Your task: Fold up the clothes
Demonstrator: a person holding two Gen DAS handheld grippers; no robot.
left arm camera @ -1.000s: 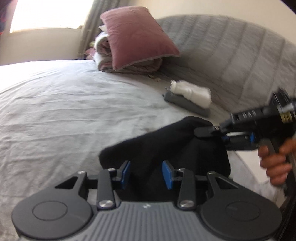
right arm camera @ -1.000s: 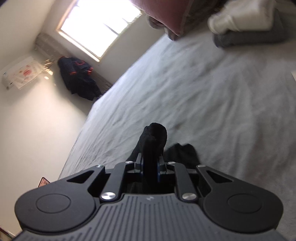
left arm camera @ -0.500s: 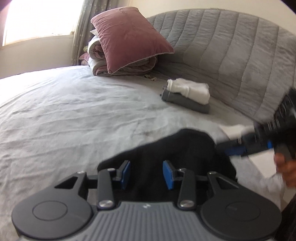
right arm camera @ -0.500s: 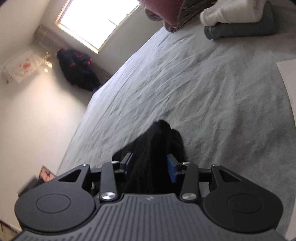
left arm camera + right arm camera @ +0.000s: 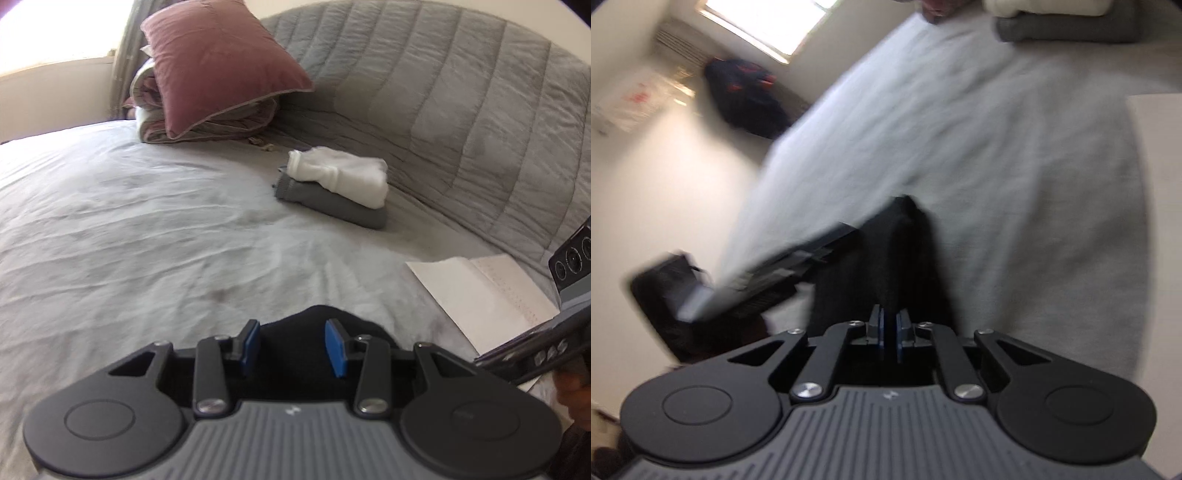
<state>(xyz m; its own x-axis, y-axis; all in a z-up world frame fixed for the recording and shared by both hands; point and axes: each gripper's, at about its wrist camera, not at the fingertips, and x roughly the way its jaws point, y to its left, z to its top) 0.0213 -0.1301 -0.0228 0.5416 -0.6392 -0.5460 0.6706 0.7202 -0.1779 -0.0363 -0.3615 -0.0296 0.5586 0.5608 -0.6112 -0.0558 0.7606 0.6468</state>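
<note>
Black knit garment [image 5: 905, 236] is pinched by the closing right claw [image 5: 889, 334]; the left claw [image 5: 291, 350], released astride it, is best clenched before folding.

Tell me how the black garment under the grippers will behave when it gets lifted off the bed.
The black garment will probably flop: it lies bunched in soft folds on the bed. It looks thin and likely light, so it should drape from wherever it is pinched. The right gripper, its jaws closing around a fold of the cloth, would likely raise only that ridge first.
</note>
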